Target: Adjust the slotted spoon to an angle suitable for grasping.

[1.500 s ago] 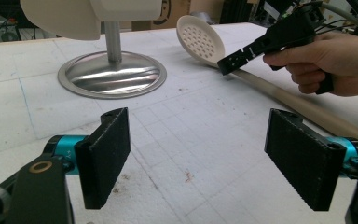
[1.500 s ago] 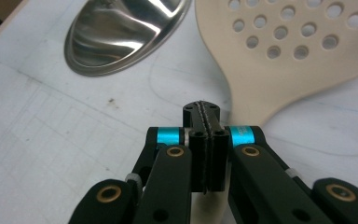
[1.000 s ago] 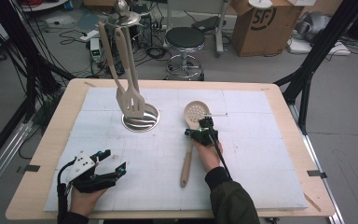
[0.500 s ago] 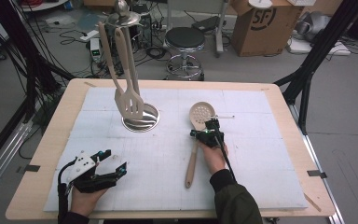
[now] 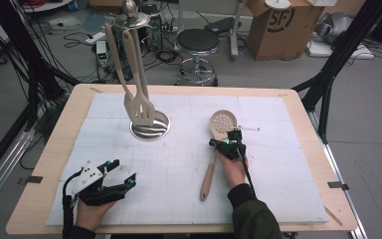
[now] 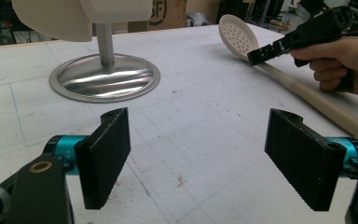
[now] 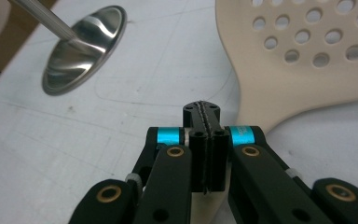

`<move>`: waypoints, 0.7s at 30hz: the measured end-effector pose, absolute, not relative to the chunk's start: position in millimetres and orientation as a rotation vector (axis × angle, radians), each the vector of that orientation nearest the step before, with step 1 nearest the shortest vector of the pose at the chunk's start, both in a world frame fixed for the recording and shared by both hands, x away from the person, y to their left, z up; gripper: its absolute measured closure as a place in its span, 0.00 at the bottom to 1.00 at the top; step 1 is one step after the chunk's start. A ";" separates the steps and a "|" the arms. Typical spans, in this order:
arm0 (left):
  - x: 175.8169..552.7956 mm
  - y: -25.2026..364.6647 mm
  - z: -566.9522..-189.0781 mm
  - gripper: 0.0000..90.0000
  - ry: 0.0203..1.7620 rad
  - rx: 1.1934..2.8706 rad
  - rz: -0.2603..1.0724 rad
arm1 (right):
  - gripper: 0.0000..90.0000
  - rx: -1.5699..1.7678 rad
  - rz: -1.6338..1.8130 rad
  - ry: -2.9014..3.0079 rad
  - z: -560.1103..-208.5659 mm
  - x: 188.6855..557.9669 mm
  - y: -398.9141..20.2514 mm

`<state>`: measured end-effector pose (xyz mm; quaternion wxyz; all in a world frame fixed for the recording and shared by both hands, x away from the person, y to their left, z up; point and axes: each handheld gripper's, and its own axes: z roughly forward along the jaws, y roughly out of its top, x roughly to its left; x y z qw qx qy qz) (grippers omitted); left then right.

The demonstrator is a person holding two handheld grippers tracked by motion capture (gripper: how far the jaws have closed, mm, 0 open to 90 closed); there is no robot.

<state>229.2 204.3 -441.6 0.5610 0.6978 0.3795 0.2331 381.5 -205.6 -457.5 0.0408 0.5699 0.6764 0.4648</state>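
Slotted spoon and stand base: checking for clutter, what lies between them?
Nothing: between the slotted spoon and the stand base the white mat is bare in the high view.

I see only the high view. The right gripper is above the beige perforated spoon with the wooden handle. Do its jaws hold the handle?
Observer: No. In the right gripper view the right gripper is shut, its pads pressed together with nothing between them. The beige perforated spoon seems to pass beneath it.
Operator: And the left gripper, does it hold anything?
Observer: No. The left gripper view shows the left gripper wide open, with only the white table mat between its pads.
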 end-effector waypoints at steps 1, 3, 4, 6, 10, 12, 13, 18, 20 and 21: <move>229.6 204.1 -441.6 0.25 0.890 1.645 0.547 | 1.00 1.750 1.451 2.066 -457.5 380.5 -207.3; 229.9 203.7 -441.6 0.25 0.894 1.646 0.550 | 1.00 1.755 1.492 2.066 -457.4 378.2 -210.2; 230.0 203.3 -441.6 0.25 0.894 1.646 0.551 | 1.00 1.756 1.509 2.063 -456.8 376.4 -211.5; 230.1 202.4 -441.5 0.25 0.892 1.649 0.553 | 1.00 1.742 1.542 2.059 -453.6 372.9 -213.4; 229.7 201.4 -440.9 0.25 0.889 1.652 0.555 | 1.00 1.680 1.541 2.085 -442.4 363.3 -212.0; 229.6 201.5 -440.8 0.25 0.888 1.654 0.557 | 1.00 1.645 1.517 2.113 -438.1 357.2 -211.1; 229.9 201.5 -440.8 0.25 0.883 1.655 0.556 | 1.00 1.637 1.518 2.120 -437.2 353.8 -210.9; 229.6 202.2 -440.2 0.25 0.886 1.649 0.561 | 1.00 1.621 1.546 2.129 -434.1 338.9 -216.3; 229.5 201.9 -440.0 0.25 0.889 1.642 0.552 | 1.00 1.625 1.561 2.129 -435.4 332.3 -219.5; 229.6 201.6 -440.2 0.25 0.888 1.645 0.548 | 1.00 1.626 1.557 2.132 -436.5 328.9 -220.4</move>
